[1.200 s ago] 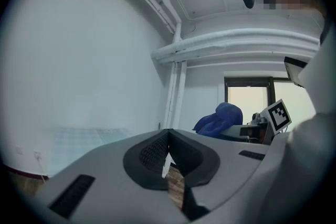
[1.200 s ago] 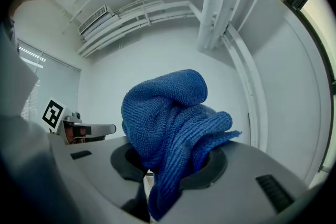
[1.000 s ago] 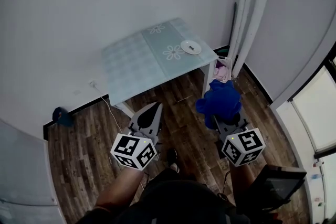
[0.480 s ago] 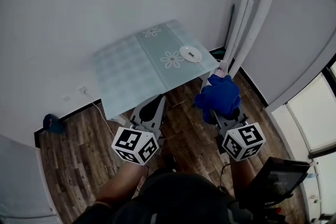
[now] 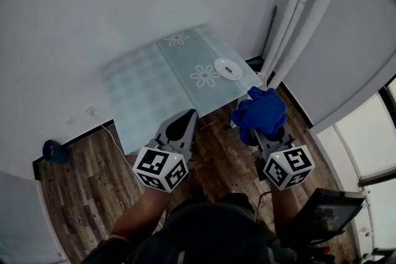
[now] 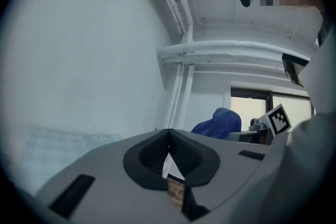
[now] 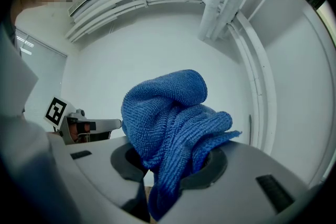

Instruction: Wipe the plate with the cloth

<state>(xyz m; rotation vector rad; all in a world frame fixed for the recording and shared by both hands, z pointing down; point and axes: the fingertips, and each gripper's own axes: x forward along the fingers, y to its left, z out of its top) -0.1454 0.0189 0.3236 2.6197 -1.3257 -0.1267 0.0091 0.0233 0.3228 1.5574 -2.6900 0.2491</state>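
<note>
**Cloth clamped right; plate untouched on table**

Your left gripper [image 6: 168, 139] hangs above the wood floor [image 5: 80, 195], at the near edge of the table [image 5: 148, 89]. Its jaws are pressed together with nothing between them. The pale green table stands against the wall. The white plate [image 5: 228, 68] lies near its right-hand corner, well apart from both tools. Your right gripper [image 7: 173, 165] is clamped on the blue cloth [image 7: 168, 113]. The cloth bunches up above the jaws, just short of that same corner.
</note>
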